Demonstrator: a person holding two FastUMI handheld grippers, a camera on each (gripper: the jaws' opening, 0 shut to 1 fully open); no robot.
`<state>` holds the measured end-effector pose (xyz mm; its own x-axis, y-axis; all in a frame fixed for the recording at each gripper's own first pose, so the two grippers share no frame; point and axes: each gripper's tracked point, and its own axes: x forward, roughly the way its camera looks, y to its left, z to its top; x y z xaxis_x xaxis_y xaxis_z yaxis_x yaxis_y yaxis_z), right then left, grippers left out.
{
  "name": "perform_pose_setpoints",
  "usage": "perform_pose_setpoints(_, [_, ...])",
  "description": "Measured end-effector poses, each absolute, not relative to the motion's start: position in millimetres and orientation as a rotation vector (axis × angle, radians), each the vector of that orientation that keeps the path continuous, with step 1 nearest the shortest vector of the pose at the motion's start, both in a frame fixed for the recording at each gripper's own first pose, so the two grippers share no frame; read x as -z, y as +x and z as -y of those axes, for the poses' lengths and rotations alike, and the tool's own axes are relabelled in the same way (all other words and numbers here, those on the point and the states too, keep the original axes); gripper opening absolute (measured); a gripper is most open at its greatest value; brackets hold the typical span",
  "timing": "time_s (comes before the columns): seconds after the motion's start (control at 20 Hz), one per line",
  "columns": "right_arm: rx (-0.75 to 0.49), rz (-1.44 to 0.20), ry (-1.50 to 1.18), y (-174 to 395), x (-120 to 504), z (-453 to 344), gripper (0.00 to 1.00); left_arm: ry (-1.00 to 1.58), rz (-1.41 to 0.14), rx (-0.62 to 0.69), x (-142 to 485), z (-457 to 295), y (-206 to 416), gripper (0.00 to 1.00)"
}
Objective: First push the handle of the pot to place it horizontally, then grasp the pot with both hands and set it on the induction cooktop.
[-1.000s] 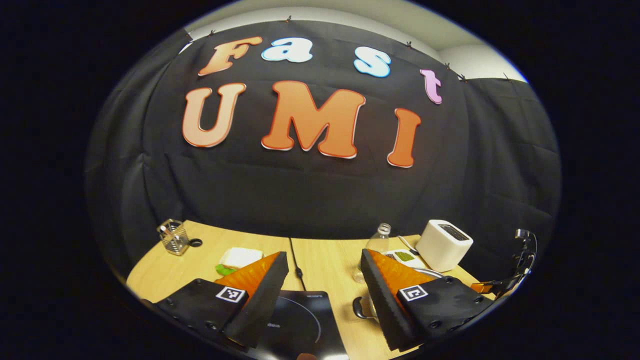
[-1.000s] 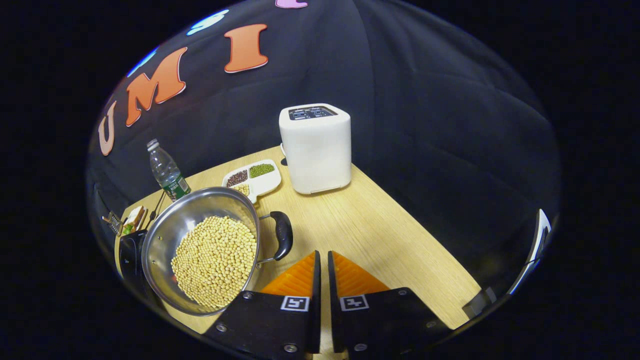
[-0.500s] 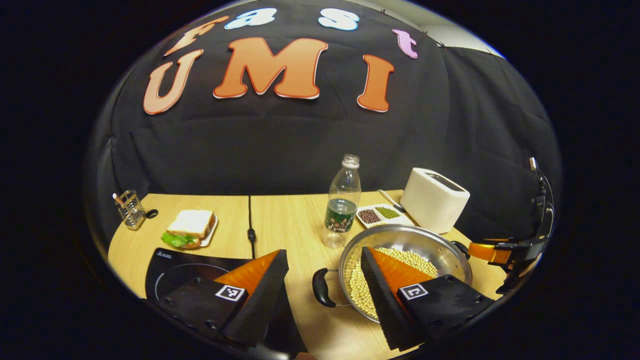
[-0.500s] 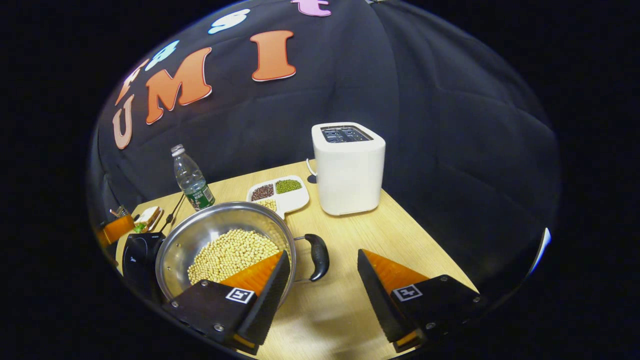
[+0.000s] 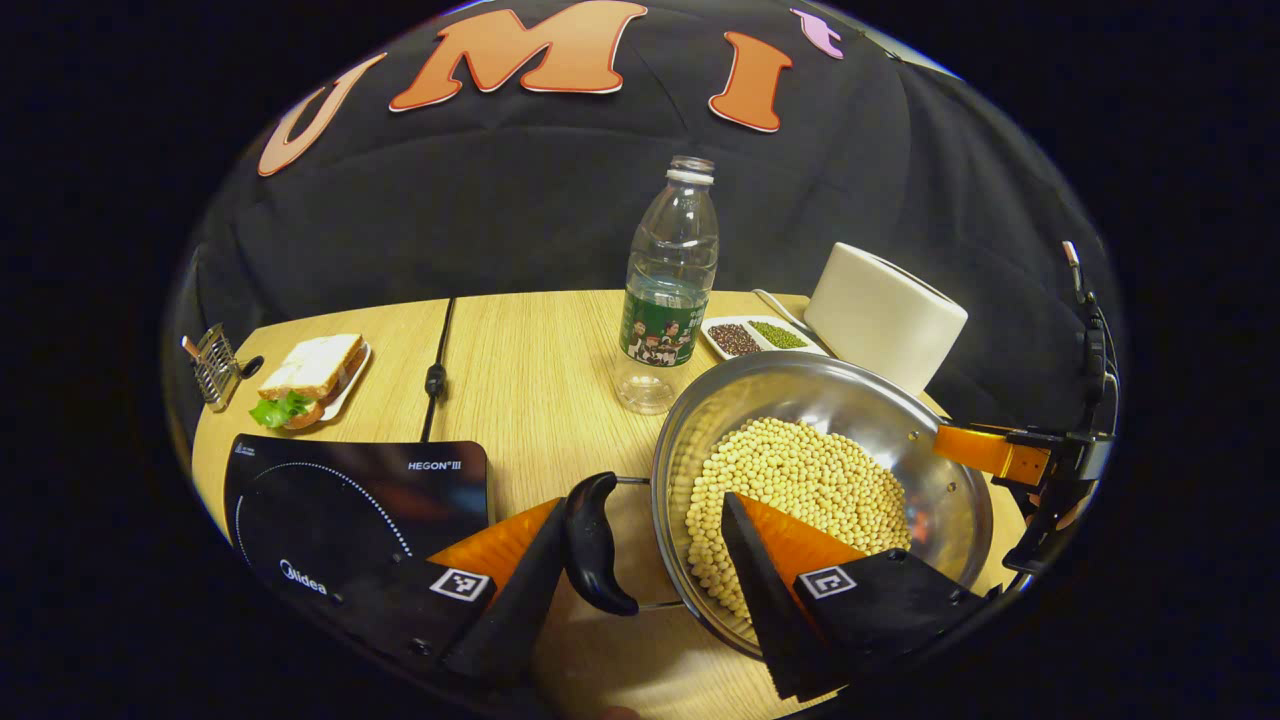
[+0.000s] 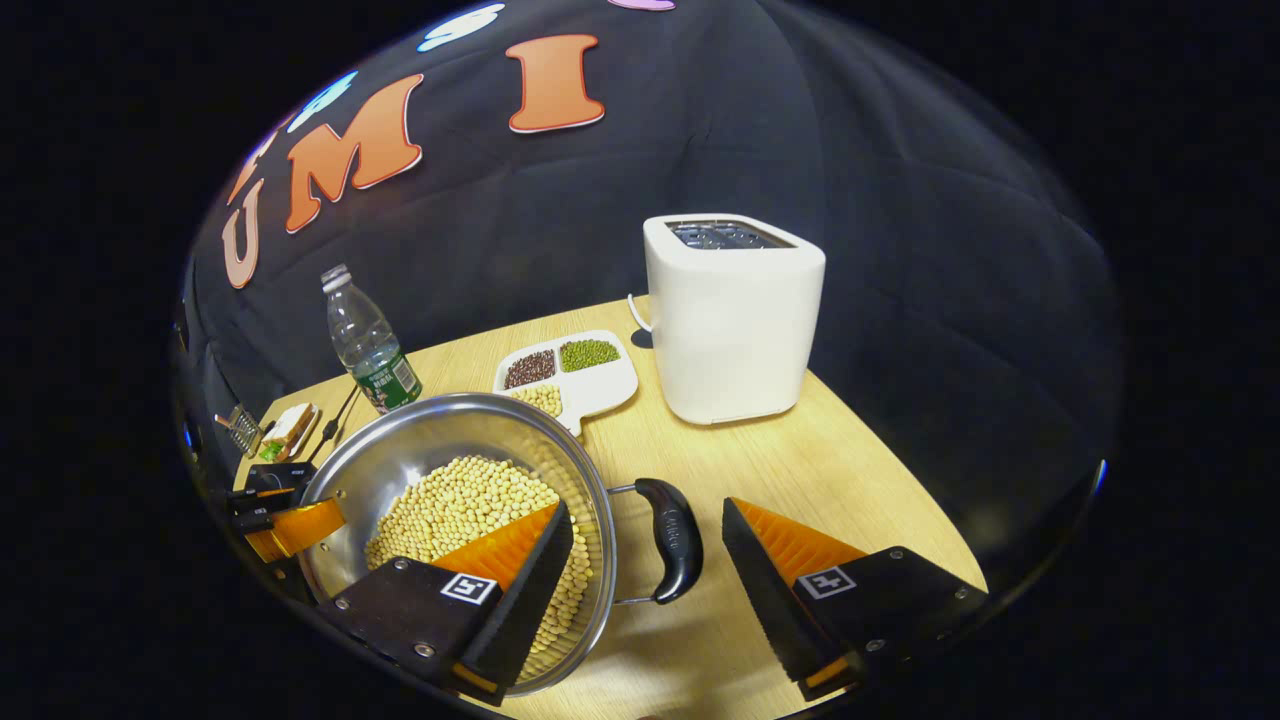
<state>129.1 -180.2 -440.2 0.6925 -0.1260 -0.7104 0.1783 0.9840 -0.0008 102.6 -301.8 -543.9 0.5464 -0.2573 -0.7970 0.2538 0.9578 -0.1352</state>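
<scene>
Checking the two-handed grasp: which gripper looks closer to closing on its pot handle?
Left, probably. The left gripper is open and one finger already sits against its handle. The right gripper is open around its handle without contact.

Two brand marks were legible on the induction cooktop [image 5: 340,500] at the near left of the table: "Midea" along its near edge and "HEGON III" at its far right corner. The bottle [image 5: 668,290] carried a label whose print was too small to make out. Each finger of the left gripper [image 5: 645,505] and right gripper [image 6: 648,508] bore a square coded marker, without letters.
</scene>
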Motion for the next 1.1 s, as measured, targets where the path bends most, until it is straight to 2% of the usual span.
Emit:
perform_pose_setpoints(0.2, [0.146,-0.834,0.107,132.0,456.2,170.1,0.93,0.016,-0.966,0.313,557.3,307.9,106.2,0.97])
perform_pose_setpoints(0.3, [0.174,-0.849,0.09,132.5,461.9,177.5,0.87,0.014,-0.969,0.313,562.5,309.2,109.1,0.97])
perform_pose_setpoints(0.35, [0.19,-0.866,0.079,130.5,467.1,180.8,0.8,0.029,-0.975,0.299,567.6,304.7,111.1,0.98])
perform_pose_setpoints(0.45, [0.189,-0.876,0.103,129.1,468.3,178.8,0.68,0.028,-1.009,0.286,572.5,300.2,113.7,0.92])
perform_pose_setpoints(0.5, [0.19,-0.877,0.109,129.7,469.5,177.1,0.65,0.017,-1.059,0.256,582.4,298.6,110.8,0.8])
perform_pose_setpoints(0.55, [0.191,-0.873,0.113,129.8,470.0,177.5,0.63,0.017,-1.101,0.232,582.8,295.8,107.0,0.77])
perform_pose_setpoints(0.65, [0.204,-0.868,0.153,127.3,467.2,177.2,0.58,-0.015,-1.096,0.229,581.4,295.9,109.5,0.77])
perform_pose_setpoints(0.7, [0.206,-0.882,0.183,124.3,468.0,174.2,0.55,-0.022,-1.099,0.223,577.6,295.1,106.7,0.68])
perform_pose_setpoints(0.75, [0.206,-0.892,0.192,119.4,468.6,172.8,0.5,-0.037,-1.105,0.214,576.6,296.9,104.8,0.73])
perform_pose_setpoints(0.8, [0.206,-0.901,0.195,114.1,469.3,170.0,0.49,-0.033,-1.111,0.221,577.5,298.0,106.3,0.67])
perform_pose_setpoints(0.85, [0.21,-0.907,0.198,109.1,467.2,167.3,0.47,-0.035,-1.115,0.22,576.6,296.0,107.6,0.7])
perform_pose_setpoints(1.05, [0.206,-0.877,0.205,94.8,441.0,152.7,0.47,-0.031,-1.078,0.224,562.2,294.3,123.0,0.67])
perform_pose_setpoints(1.1, [0.204,-0.86,0.203,94.1,430.5,148.2,0.43,-0.03,-1.059,0.224,562.6,290.9,119.3,0.69])
